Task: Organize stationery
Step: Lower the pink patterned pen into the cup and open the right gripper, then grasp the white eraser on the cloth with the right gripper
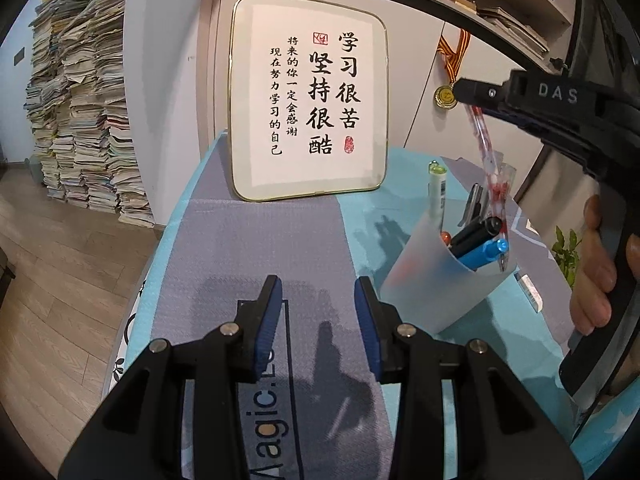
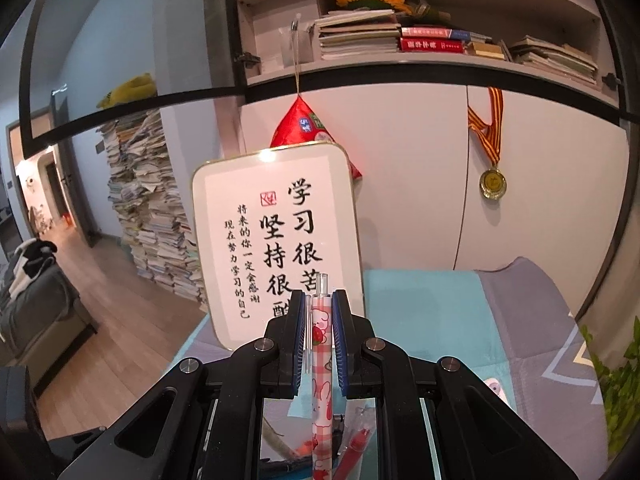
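Note:
A frosted translucent pen cup [image 1: 420, 280] stands on the table mat, just right of my left gripper [image 1: 318, 284]. It holds several pens, among them a black marker [image 1: 476, 232] and a blue one [image 1: 484, 250]. My left gripper is open over the grey mat, with nothing between its blue pads. My right gripper [image 1: 466, 94] hovers above the cup, shut on a pink patterned pen [image 1: 486, 148]. The pen hangs tip down with its lower end inside the cup's mouth. In the right wrist view the pink pen [image 2: 321, 344] runs upright between the pads of the right gripper [image 2: 318, 300].
A framed calligraphy board [image 1: 310, 96] stands at the back of the table. One pen [image 1: 528, 290] lies on the mat right of the cup. A person's hand [image 1: 596, 272] grips the right tool. A tall paper stack [image 1: 80, 120] rises from the floor at left; a plant [image 1: 568, 252] is at right.

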`<state>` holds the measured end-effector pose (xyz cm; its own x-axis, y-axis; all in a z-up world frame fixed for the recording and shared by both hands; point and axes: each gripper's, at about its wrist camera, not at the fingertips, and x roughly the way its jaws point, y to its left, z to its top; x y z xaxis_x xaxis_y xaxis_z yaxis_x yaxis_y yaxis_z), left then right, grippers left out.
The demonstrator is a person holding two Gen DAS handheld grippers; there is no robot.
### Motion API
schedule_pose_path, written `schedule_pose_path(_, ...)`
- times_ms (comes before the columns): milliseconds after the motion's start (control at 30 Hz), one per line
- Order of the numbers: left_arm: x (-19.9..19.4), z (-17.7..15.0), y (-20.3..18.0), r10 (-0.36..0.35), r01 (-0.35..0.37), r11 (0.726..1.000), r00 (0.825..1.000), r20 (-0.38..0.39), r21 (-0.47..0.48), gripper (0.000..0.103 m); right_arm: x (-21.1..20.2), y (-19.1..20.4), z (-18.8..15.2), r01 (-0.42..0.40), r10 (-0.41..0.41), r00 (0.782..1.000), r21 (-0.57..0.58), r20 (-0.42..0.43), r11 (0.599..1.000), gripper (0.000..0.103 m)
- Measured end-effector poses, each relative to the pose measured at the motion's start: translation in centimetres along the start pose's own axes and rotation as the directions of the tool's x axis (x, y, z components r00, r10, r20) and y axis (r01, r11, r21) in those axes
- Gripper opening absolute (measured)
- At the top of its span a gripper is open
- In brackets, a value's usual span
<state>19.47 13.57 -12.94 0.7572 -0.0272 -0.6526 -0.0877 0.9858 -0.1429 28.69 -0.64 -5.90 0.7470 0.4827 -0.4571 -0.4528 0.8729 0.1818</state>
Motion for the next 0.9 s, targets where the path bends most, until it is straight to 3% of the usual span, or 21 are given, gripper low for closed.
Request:
schedule_pose_path(767, -0.7, -0.3, -0.7, 0.009, -0.009, 1.000, 1.000, -0.002, 0.012, 0.040, -4.1, -1.3, -4.3, -0.055, 0.054, 0.985, 0.001, -0.164, 0.999, 0.014)
schedule_pose_path(900, -1.5, -0.3, -1.3, 0.014, -0.014, 1.000, 1.000, 0.013, 0.027, 0.047, -4.8, -1.2, -4.9, -0.070, 0.064, 0.980, -0.025, -0.190, 0.997, 0.016)
